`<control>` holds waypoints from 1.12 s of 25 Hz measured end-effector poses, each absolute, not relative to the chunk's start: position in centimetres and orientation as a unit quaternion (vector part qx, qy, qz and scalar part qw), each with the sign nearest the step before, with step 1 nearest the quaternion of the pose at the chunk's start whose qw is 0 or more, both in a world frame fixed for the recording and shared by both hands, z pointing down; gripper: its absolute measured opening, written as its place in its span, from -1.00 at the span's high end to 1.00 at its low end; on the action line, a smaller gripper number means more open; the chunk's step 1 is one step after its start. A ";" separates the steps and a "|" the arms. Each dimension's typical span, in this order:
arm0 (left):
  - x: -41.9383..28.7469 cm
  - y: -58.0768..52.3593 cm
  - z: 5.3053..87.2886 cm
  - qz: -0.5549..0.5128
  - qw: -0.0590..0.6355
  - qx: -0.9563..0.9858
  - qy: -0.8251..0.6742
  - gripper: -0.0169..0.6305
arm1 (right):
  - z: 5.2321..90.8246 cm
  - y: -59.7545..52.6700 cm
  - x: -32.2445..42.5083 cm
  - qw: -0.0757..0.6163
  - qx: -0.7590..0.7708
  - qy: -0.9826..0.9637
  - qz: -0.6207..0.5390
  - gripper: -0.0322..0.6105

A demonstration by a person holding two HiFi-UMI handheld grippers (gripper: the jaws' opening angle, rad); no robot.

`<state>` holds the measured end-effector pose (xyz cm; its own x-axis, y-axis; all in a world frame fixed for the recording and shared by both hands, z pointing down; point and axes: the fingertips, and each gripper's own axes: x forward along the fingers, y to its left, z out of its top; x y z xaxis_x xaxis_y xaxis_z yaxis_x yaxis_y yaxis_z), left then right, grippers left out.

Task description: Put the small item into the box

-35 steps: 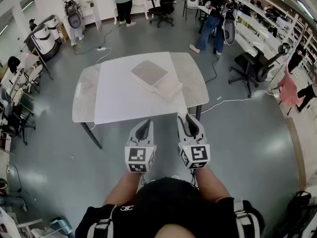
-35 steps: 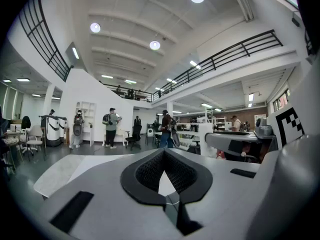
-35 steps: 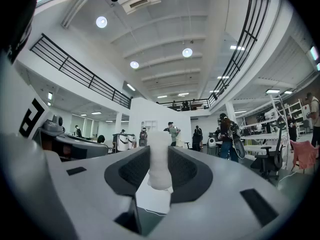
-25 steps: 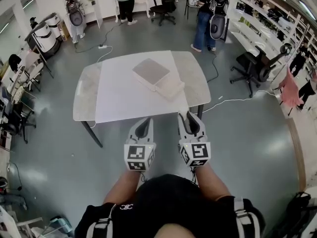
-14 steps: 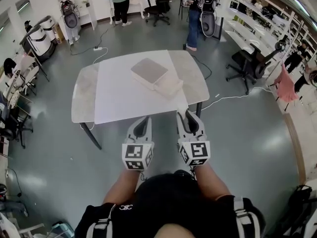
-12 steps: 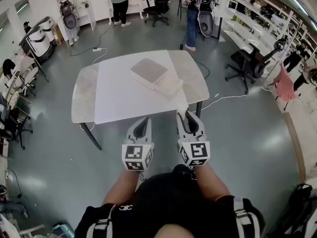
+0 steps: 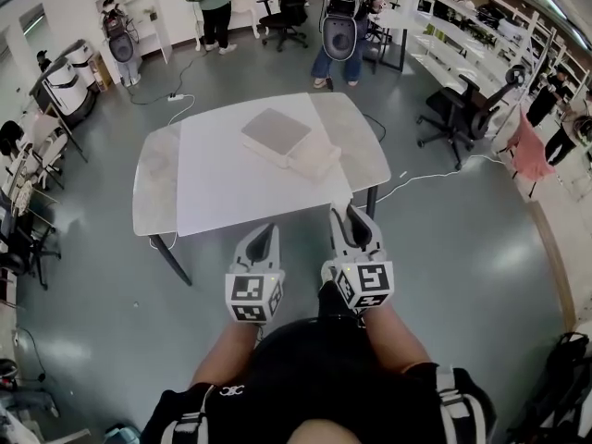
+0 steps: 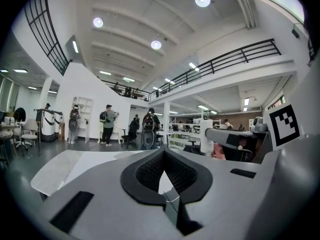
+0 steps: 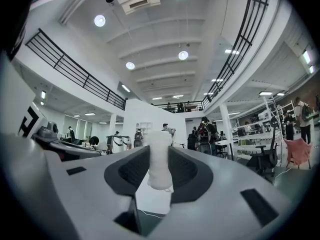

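Note:
An open pale box (image 7: 289, 143) lies on the far half of the table (image 7: 157, 183), its flat lid folded out to the left. Both grippers hang in front of the table's near edge, over the floor and apart from the box. My right gripper (image 7: 350, 215) (image 9: 160, 151) is shut on the small item (image 9: 160, 159), a white upright roll pinched between the dark pads. My left gripper (image 7: 262, 236) (image 8: 162, 153) is shut, its jaw tips touching and nothing between them.
A white sheet (image 7: 250, 178) covers the table's middle. A person with a backpack (image 7: 338, 21) stands beyond the far edge, others further back. An office chair (image 7: 458, 109) and a floor cable (image 7: 425, 178) are at the right, racks at the left.
Both grippers stay almost where they were, the right still holding the item. The person with the backpack has walked leftwards behind the table.

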<state>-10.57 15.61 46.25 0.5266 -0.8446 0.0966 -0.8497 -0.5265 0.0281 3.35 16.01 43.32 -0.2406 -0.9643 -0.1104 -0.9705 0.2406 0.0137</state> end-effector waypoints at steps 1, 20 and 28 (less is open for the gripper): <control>-10.7 15.2 46.2 0.036 0.034 0.871 -0.488 0.93 | 43.2 15.6 3.4 0.041 -0.614 0.787 0.040 0.55; -9.8 1.1 45.5 0.024 0.016 0.852 -0.523 0.93 | 42.9 0.7 5.4 0.047 -0.590 0.804 0.055 0.55; -6.5 -5.8 45.8 0.033 0.040 0.850 -0.524 0.93 | 43.3 -6.0 8.8 0.043 -0.590 0.806 0.034 0.55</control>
<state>-6.53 -5.75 45.81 0.4489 -0.8882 0.0976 -0.8935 -0.4480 0.0325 8.79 -6.05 43.33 -0.3008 -0.9473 -0.1102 -0.9532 0.3022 0.0040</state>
